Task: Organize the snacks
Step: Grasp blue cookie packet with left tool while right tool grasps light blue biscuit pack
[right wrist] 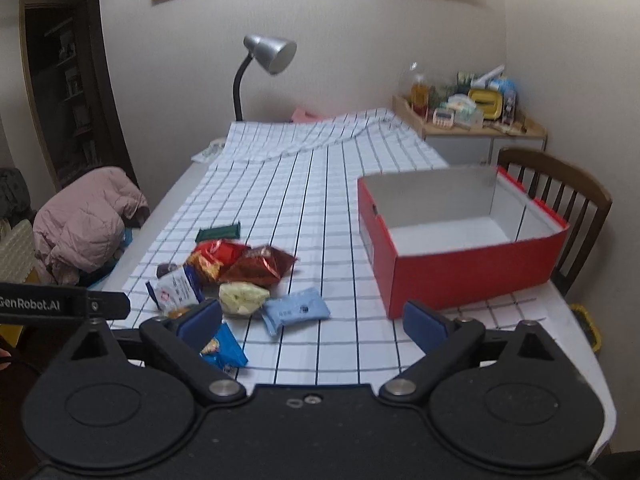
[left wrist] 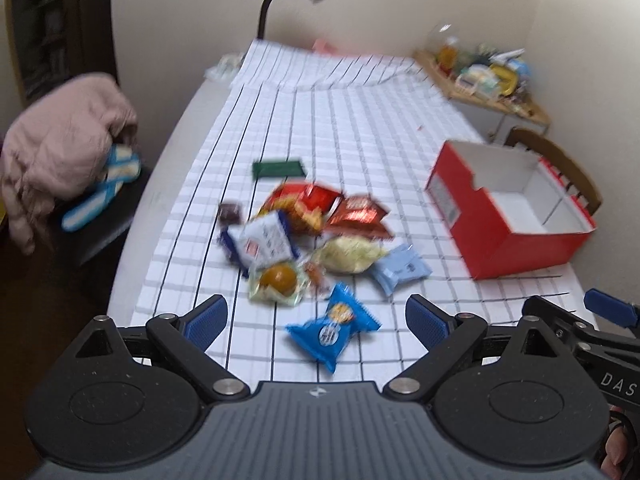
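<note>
Left gripper (left wrist: 316, 318): jaws spread wide and empty, blue pads on either side of the bright blue packet (left wrist: 333, 326), hovering above the table.
Bright blue packet: nearest snack to the left jaws, lying flat on the checked cloth (left wrist: 360, 120) right between the pads in the left view; its long axis runs on a slant from near-left to far-right, so the jaws do not yet sit square to it.
Right gripper (right wrist: 312, 320): jaws also released and empty; bare cloth lies between its pads, and the same bright blue packet (right wrist: 224, 350) shows half hidden behind its left finger.
Pale blue packet (right wrist: 296, 310): just beyond the right jaws and slightly left, long axis roughly across the view; it looks like the closest reach for the right hand.
Snack pile: yellowish bag (left wrist: 348, 254), white-and-blue packet (left wrist: 262, 242), clear-wrapped round pastry (left wrist: 278, 280), red bags (left wrist: 316, 210) and a dark green bar (left wrist: 277, 168) farther back, some overlapping.
Red box (right wrist: 472, 276): open, white inside, nothing in it, to the right of the pile and well apart from it; nearer the right hand.
Judgement: no snack is sorted yet; the left hand is best placed for the bright blue packet, then must carry it rightward to the box.
Surroundings: desk lamp (right wrist: 268, 54), pink jacket (left wrist: 60, 148) on a chair to the left.
</note>
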`<state>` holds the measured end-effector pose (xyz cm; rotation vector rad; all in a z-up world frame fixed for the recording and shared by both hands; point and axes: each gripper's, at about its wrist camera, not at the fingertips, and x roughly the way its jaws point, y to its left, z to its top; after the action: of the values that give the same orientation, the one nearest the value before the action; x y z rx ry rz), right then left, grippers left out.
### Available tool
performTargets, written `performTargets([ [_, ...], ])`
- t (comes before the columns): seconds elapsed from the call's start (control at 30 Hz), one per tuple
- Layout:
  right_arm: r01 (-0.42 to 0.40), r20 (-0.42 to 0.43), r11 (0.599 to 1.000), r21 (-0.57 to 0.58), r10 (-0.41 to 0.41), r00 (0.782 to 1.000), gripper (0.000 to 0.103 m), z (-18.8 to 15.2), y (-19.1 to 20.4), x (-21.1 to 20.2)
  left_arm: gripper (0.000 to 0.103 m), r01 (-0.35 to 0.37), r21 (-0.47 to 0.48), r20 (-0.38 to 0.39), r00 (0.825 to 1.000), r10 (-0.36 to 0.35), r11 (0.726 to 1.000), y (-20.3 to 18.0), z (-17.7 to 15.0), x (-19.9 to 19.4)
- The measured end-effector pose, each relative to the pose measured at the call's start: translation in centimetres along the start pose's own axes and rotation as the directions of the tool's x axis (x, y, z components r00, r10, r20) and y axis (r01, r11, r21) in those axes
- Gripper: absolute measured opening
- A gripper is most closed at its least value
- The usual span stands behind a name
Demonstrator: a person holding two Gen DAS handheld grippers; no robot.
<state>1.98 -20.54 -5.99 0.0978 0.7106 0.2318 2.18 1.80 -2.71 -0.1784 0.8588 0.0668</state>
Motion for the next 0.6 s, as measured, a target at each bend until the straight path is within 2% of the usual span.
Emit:
performTargets([
  [0.13,-0.029,-0.052,1.0,-0.001,0.029,0.998,0.094,-0.3,-1.1,2.5,0.096,-0.023,-0.045,-0.049,0.999,0.021,0.999,0.8,-0.1,1.8],
  [0.33,-0.096,-0.114,0.993,-0.063,0.089,0.99,0.091,0.1,-1.7,6.9,0.096,-0.033,0.002,-0.041,0.999,0.033,0.999,0.1,-0.7,3.9],
  [0.6,-0.169,-0.181,0.971,-0.169,0.137,0.974,0.089,0.4,-0.4,13.0,0.094,-0.043,0.071,-0.067,0.997,0.048,0.997,-1.0,-1.5,7.6],
])
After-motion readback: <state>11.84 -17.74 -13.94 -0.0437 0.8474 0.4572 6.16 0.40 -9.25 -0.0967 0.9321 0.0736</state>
